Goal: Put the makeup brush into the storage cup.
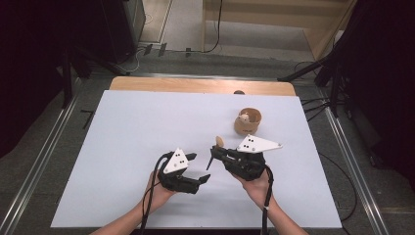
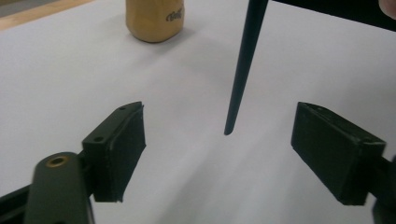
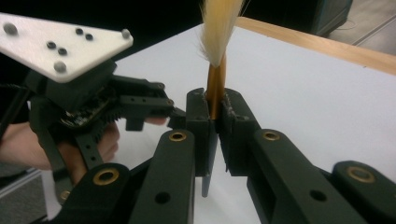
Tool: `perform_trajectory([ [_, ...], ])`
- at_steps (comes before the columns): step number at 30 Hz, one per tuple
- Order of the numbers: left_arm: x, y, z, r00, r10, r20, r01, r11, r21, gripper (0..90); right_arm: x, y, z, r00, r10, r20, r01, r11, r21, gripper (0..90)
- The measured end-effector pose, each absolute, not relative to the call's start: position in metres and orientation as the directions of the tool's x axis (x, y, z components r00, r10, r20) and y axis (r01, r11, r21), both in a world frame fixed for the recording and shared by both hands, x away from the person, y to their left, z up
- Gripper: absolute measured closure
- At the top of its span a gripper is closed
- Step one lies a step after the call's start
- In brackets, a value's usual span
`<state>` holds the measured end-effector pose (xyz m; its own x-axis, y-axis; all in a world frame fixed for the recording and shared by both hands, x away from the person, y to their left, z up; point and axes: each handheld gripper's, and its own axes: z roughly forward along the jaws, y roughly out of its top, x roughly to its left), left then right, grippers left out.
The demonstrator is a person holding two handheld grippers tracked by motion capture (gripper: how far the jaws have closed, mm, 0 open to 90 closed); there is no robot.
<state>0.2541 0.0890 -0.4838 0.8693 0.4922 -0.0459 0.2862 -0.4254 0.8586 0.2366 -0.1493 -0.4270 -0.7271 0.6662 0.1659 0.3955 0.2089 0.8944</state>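
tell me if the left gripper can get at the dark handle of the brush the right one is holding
Probably yes. The left gripper is open, and the brush handle hangs down just ahead of the gap between its jaws with bare table around it. The right gripper is clamped higher up, near the bristles.

White table [image 1: 147, 127] w/ wood edge, grey floor [image 1: 44, 147], wooden furniture [image 1: 284, 19] behind, dark surroundings.
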Motion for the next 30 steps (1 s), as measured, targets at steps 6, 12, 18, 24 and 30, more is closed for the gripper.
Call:
perform_trajectory([
  [6, 0.256, 0.098, -0.479, 0.856, 0.515, -0.039, 0.295, -0.425, 0.856, 7.0, 0.235, -0.151, -0.425, -0.721, 0.684, 0.113, 0.374, 0.246, 0.894, 84.3],
  [12, 0.258, 0.107, -0.476, 0.852, 0.523, -0.028, 0.292, -0.428, 0.855, 3.7, 0.236, -0.157, -0.424, -0.713, 0.693, 0.103, 0.377, 0.256, 0.890, 84.3],
  [18, 0.260, 0.115, -0.475, 0.845, 0.534, -0.021, 0.287, -0.421, 0.860, 0.1, 0.237, -0.163, -0.425, -0.705, 0.703, 0.093, 0.378, 0.261, 0.888, 84.2],
  [24, 0.260, 0.122, -0.472, 0.840, 0.542, -0.023, 0.282, -0.400, 0.872, 0.0, 0.237, -0.169, -0.424, -0.697, 0.712, 0.085, 0.378, 0.264, 0.887, 84.2],
  [30, 0.260, 0.129, -0.471, 0.834, 0.551, -0.022, 0.287, -0.400, 0.871, 0.0, 0.238, -0.176, -0.424, -0.687, 0.722, 0.081, 0.383, 0.266, 0.885, 84.2],
])
